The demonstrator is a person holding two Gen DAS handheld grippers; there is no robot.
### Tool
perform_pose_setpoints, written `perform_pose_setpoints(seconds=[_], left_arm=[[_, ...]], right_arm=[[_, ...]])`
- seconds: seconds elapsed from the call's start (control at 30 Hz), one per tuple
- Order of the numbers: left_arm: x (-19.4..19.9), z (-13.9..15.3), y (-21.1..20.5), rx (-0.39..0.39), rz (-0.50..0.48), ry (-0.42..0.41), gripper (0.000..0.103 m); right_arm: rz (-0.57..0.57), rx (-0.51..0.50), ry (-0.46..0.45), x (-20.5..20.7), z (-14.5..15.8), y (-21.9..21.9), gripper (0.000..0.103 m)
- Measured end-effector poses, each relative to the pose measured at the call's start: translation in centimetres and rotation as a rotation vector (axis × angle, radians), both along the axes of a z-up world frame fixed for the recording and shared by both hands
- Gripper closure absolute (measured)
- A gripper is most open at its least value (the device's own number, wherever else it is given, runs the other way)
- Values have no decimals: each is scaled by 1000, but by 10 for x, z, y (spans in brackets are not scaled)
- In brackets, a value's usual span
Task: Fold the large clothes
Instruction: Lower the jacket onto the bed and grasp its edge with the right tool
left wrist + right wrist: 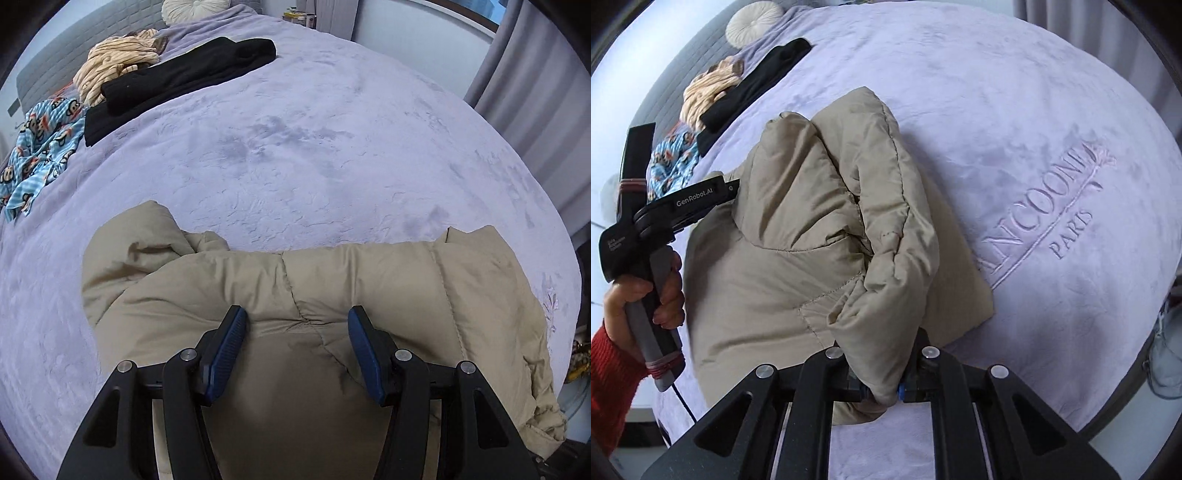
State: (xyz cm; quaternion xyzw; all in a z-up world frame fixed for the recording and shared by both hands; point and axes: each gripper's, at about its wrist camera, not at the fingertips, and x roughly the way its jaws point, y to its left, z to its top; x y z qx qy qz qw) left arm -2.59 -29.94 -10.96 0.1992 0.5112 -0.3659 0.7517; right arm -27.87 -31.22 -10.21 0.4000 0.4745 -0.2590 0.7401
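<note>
A beige puffer jacket (369, 280) lies bunched on the lilac bed blanket (295, 147). My left gripper (295, 314) points down onto it, and a thick puffy fold fills the gap between its blue pads (229, 343), creased where they press. In the right wrist view the jacket (798, 258) rises in a heap, with the left gripper (729, 186) at its left edge, held by a hand (646, 295) in a red sleeve. My right gripper (882, 387) is shut on a fold of the jacket's near edge, which hides its pads.
Along the bed's far left lie a folded black garment (184, 77), a striped tan garment (114, 62) and a blue monkey-print cloth (40, 147). A round white cushion (195, 9) sits at the head. Grey curtains (535, 92) hang at the right. An embroidered logo (1052, 206) marks the blanket.
</note>
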Motion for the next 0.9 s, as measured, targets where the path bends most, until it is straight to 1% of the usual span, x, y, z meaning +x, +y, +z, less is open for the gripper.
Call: perform_pose_setpoints(seconds=[0.03, 0.1, 0.17, 0.2, 0.23, 0.27, 0.3, 0.33, 0.37, 0.4, 0.43, 0.47, 0.5, 0.57, 0.6, 0.67, 0.73, 0.8, 0.83, 0.9], left_arm=[[0, -3, -4, 3, 8, 2, 45], [4, -7, -9, 9, 22, 9, 45], [2, -9, -11, 20, 19, 3, 45], [0, -10, -12, 24, 15, -4, 45], [-1, -11, -12, 25, 13, -10, 45], [-2, -12, -11, 24, 16, -13, 45], [-2, -12, -10, 19, 22, -10, 45], [-1, -12, -9, 14, 29, -5, 45], [0, -11, -7, 8, 35, -1, 44], [0, -11, -6, 2, 41, 2, 44], [-1, -11, -5, -1, 45, 2, 44], [-1, -11, -5, 0, 49, -2, 44], [-2, -10, -4, 2, 53, -5, 43], [-2, -9, -2, 6, 63, -10, 43], [-2, -8, -1, 8, 70, -11, 43], [-1, -6, 2, 5, 87, -8, 43], [0, -4, 7, 0, 112, -3, 43], [-2, -3, 6, 3, 120, -3, 43], [-5, -3, 3, 9, 114, -7, 43], [-14, -5, -6, 31, 92, -30, 43]], right_arm=[[-16, 32, -9, -2, -11, -9, 88], [-20, 94, -28, 6, -33, -26, 80], [-18, 183, -28, 9, -45, -39, 78], [-13, 231, -9, 14, -47, -42, 77], [2, 280, 25, 16, -43, -47, 73], [20, 296, 59, 17, -37, -51, 70], [43, 284, 67, 16, -23, -52, 69], [80, 251, 28, 15, -2, -54, 68], [110, 223, -24, 15, 17, -55, 65], [134, 197, -73, 18, 34, -57, 54], [154, 165, -115, 23, 47, -61, 47], [174, 141, -145, 34, 56, -66, 35], [195, 134, -170, 48, 57, -73, 32], [214, 158, -201, 83, 45, -87, 32], [207, 190, -221, 102, 34, -95, 32], [191, 306, -250, 141, 5, -108, 32], [166, 365, -202, 173, -21, -115, 34], [182, 377, -139, 182, -36, -112, 88], [193, 349, -116, 179, -38, -109, 88], [241, 257, -62, 167, -39, -103, 91]])
